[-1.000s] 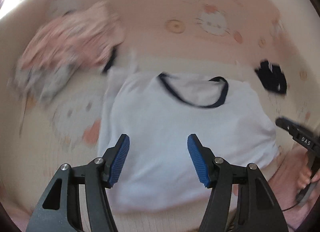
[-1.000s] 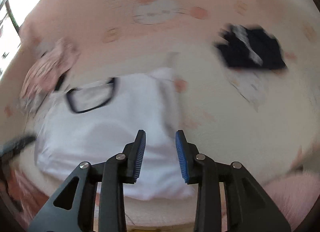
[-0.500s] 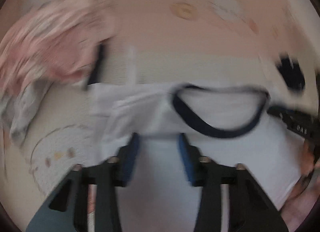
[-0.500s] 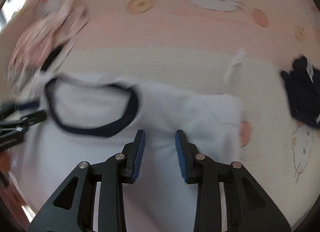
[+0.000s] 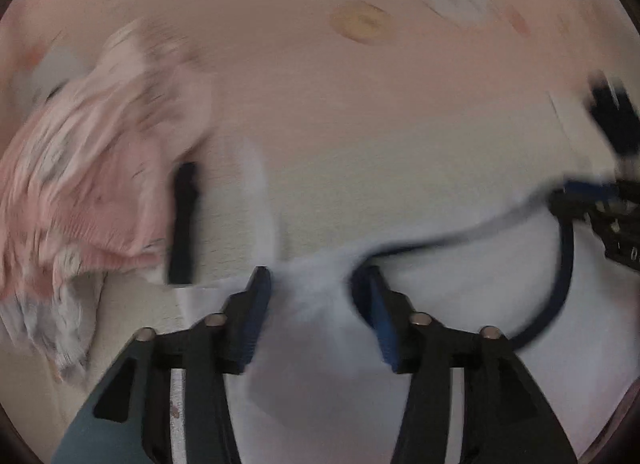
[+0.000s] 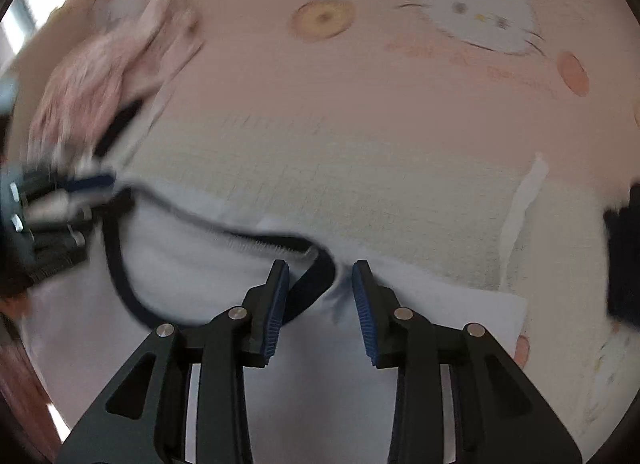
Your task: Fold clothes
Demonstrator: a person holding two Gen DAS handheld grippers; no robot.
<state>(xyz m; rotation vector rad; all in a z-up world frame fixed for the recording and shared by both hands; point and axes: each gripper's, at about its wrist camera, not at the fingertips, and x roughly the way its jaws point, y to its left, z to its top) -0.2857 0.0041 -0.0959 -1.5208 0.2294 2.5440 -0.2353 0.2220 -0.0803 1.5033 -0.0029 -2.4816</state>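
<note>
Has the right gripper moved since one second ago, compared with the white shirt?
Yes. The right gripper has moved up the white shirt, from its lower hem to the dark collar, which now lies between its opening jaws.

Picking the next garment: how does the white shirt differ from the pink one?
The white shirt lies flat with a navy collar; the pink garment sits crumpled in a heap. The white shirt is between both grippers' fingers; the pink garment lies off to the side, untouched. Both rest on the pink bedsheet.
</note>
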